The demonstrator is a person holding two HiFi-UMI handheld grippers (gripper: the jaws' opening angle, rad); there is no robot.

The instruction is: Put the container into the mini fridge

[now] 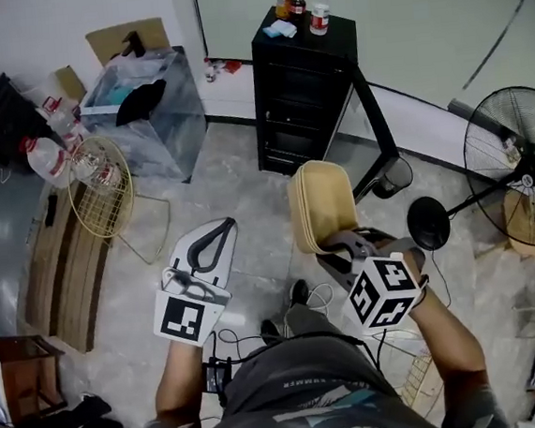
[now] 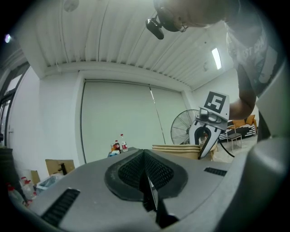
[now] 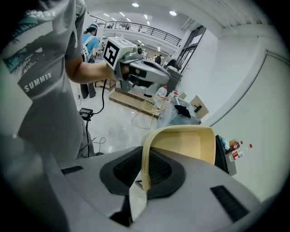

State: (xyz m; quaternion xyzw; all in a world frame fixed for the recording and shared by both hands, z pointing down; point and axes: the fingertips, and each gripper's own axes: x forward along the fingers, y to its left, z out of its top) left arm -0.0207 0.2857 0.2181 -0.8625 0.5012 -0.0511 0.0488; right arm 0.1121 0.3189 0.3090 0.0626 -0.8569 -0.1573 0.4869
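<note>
While the fingers of the right gripper [image 3: 144,172] are pinching the rim of the beige container [image 1: 321,203], it is hanging over the floor [image 1: 245,177], well short of the mini fridge [image 1: 298,92]. Left gripper [image 1: 215,234], fingers closed on nothing, is hovering free, likely wanted for the door. Carry level.

My container [image 1: 321,203] is plain pale yellow. The mini fridge [image 1: 299,102] is black. My right gripper [image 3: 144,158] is grey; its cube [image 1: 381,291] bears black-and-white square markers. The floor [image 1: 245,177] is mottled grey.
</note>
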